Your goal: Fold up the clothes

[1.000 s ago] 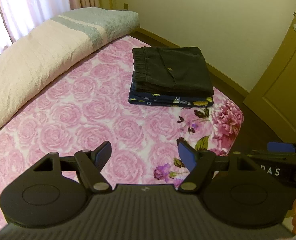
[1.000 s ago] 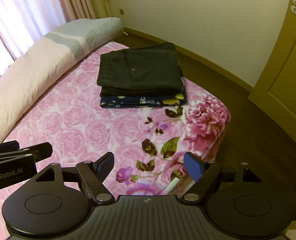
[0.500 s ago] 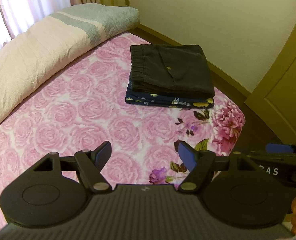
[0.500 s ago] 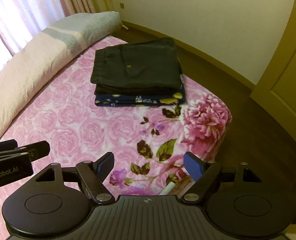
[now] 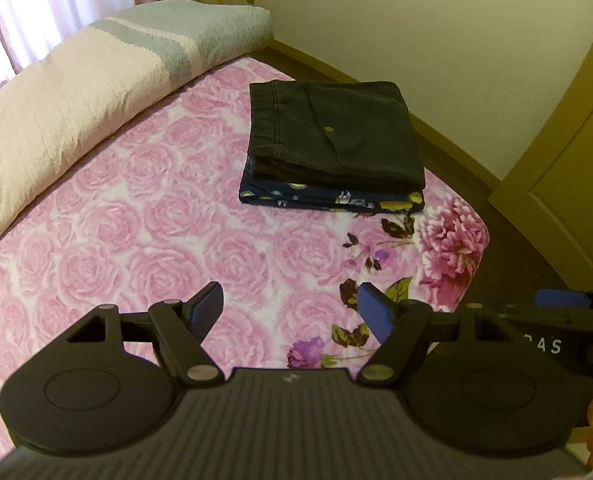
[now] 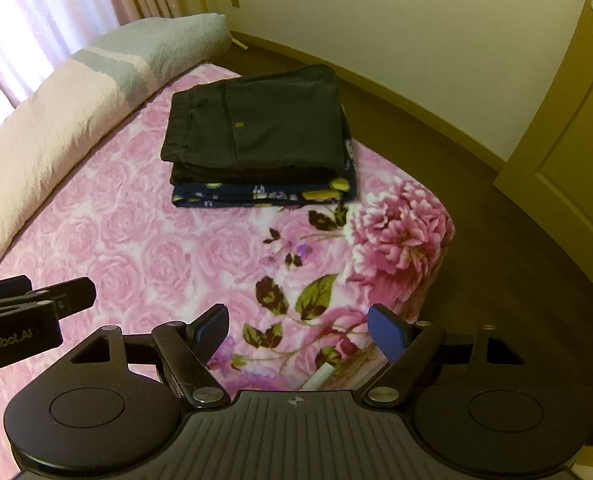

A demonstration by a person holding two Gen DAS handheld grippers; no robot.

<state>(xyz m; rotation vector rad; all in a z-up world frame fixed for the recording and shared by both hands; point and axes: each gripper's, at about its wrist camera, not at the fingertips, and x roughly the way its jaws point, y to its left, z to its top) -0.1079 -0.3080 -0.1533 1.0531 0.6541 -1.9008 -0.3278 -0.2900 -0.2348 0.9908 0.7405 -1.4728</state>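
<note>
Two folded garments lay stacked on the bed (image 5: 136,216), which was covered in a pink rose-print spread. The upper item, dark trousers (image 5: 336,132), was folded into a squared block; an elastic waistband ran along its left edge and a single small brass button showed on a pocket flap. Its layered fold faced the cameras, edges even. Beneath the trousers sat a navy print garment (image 5: 328,200), folded flat, with yellow and pale motifs visible along its front edge; it projected slightly past the trousers at the front and right. The stack rested close to the bed's far right corner, near a large pink flower printed on the spread. A rolled cream-and-grey quilt (image 5: 76,96) lay left of the stack, well apart from it.

The left tongs (image 5: 290,308) hovered above the spread, released and holding nothing. The right tongs (image 6: 298,328) were likewise spread and empty, well short of the stack.
</note>
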